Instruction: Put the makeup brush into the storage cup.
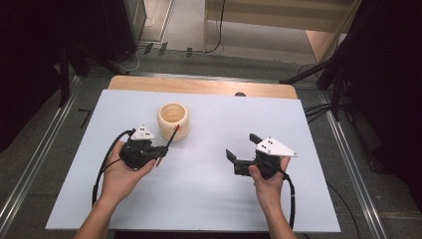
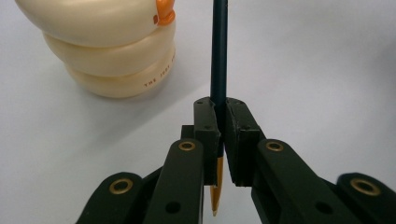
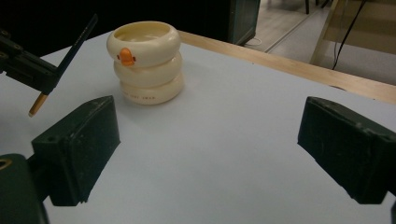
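pencil [image 2: 218, 51] just right of holder [image 2: 107, 51], both on table [image 1: 209, 184]

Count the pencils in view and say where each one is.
1. The pencil is clamped in the left gripper, its far end by the cream duck holder.

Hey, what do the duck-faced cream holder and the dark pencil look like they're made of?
The cream holder looks like glazed ceramic, possibly glossy plastic: smooth stacked rings with soft highlights, an orange beak and small printed lettering. The pencil, clamped in the left gripper, looks like wood under dark glossy paint: its sharpened end shows bare tan wood.
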